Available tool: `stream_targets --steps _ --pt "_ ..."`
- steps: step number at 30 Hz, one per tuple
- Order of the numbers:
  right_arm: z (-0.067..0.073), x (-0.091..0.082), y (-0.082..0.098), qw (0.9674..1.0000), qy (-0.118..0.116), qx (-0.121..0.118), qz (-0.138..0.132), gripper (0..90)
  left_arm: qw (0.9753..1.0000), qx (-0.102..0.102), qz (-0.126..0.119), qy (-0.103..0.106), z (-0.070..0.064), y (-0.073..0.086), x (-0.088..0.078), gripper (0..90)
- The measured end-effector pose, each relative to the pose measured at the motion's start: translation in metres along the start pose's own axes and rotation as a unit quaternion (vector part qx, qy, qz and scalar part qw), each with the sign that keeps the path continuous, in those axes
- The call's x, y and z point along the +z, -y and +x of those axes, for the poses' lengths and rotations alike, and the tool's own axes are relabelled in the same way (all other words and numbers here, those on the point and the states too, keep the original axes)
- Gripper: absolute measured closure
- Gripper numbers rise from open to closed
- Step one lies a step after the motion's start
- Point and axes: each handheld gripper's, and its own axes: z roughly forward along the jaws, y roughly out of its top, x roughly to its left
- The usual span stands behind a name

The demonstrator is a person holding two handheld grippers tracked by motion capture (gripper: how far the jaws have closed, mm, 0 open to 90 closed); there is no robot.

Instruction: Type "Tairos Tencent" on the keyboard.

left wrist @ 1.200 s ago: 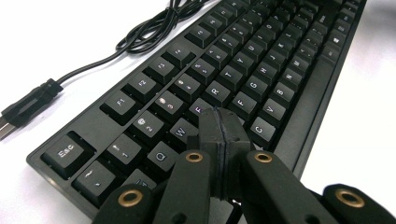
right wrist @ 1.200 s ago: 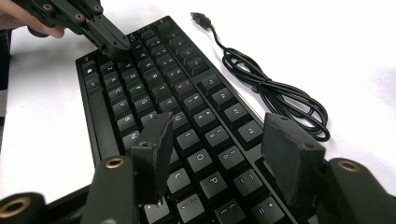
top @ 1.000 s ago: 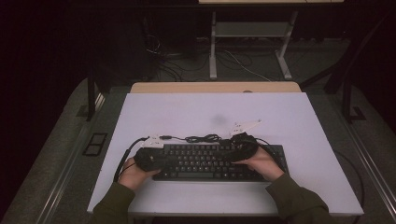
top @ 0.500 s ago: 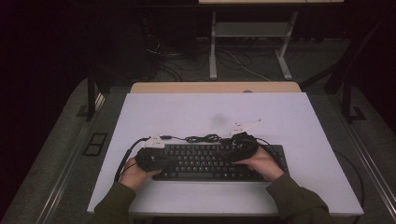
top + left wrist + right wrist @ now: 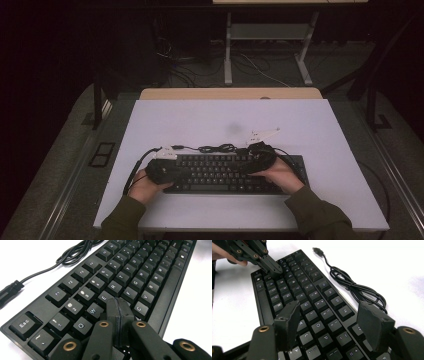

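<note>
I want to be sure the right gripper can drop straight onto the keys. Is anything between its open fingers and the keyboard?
Nothing visible does. The right gripper hangs open over the keyboard, with bare keys below it. The bundled cable lies on the table beside the keyboard, and the shut left gripper is at the far end.

Your sleeves: dark olive-green fabric sleeves (image 5: 320,215), long.
Your grippers: matte black two-jaw left gripper (image 5: 120,308), brass-coloured rivets.
Right gripper (image 5: 332,327): flat dark-grey pads.
</note>
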Motion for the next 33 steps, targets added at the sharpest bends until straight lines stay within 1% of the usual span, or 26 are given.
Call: stream_targets --steps 2,4,5,7,10,13,15,16,18,19,23,26,28,30,32,33 --pt "0.000 0.000 0.000 1.0000 0.002 0.001 -0.001 33.2 1.0000 0.002 -0.004 -0.003 -0.001 -0.001 -0.003 89.4" --pt "-0.001 0.000 0.000 1.0000 0.003 0.001 0.001 32.4 0.9999 -0.002 -0.014 -0.002 -0.001 -0.002 -0.004 89.3" --pt "0.000 0.000 0.000 1.0000 0.004 0.001 0.001 32.3 0.9999 0.000 -0.013 -0.003 -0.001 -0.002 -0.006 89.3" --pt "0.000 0.001 0.000 1.0000 0.006 -0.001 -0.001 31.5 0.9998 -0.005 -0.020 -0.003 -0.002 -0.002 -0.007 88.3" --pt "0.000 0.001 0.000 1.0000 0.006 0.000 -0.002 29.8 0.9998 0.000 -0.020 -0.004 -0.002 -0.003 -0.008 86.0" --pt "0.000 0.001 0.000 1.0000 0.006 0.001 -0.002 28.8 0.9997 -0.003 -0.024 -0.005 -0.002 -0.003 -0.009 83.8" --pt "0.000 0.001 0.001 1.0000 0.004 0.005 -0.001 28.6 0.9996 -0.004 -0.029 -0.007 -0.003 -0.003 -0.009 81.5" --pt "0.000 0.001 0.001 1.0000 0.006 0.007 -0.002 27.6 0.9995 -0.005 -0.031 -0.007 -0.003 -0.003 -0.009 79.6" --pt "-0.001 0.000 0.001 0.9999 0.009 0.008 -0.003 27.6 0.9995 -0.006 -0.029 -0.005 -0.003 -0.004 -0.009 74.9" --pt "-0.001 0.000 0.000 0.9999 0.010 0.009 -0.004 27.6 0.9995 -0.003 -0.029 -0.008 -0.004 -0.004 -0.010 72.5" --pt "-0.001 -0.001 0.000 0.9998 0.016 0.010 -0.008 27.2 0.9994 -0.002 -0.035 -0.008 -0.008 -0.005 -0.011 63.2" --pt "-0.001 -0.001 0.000 0.9998 0.017 0.009 -0.008 27.1 0.9992 -0.001 -0.040 -0.005 -0.010 -0.007 -0.010 59.5" --pt "-0.001 -0.001 0.000 0.9998 0.017 0.009 -0.008 27.1 0.9993 0.004 -0.037 -0.004 -0.012 -0.007 -0.011 59.5" --pt "-0.001 -0.001 0.000 0.9998 0.017 0.009 -0.007 27.1 0.9992 0.001 -0.041 -0.002 -0.014 -0.008 -0.010 59.9" --pt "-0.001 -0.001 0.000 0.9998 0.017 0.009 -0.007 27.1 0.9991 0.003 -0.043 0.002 -0.016 -0.008 -0.010 62.0" --pt "-0.001 -0.001 0.000 0.9998 0.017 0.009 -0.007 27.1 0.9992 0.005 -0.040 0.004 -0.017 -0.008 -0.010 63.9"
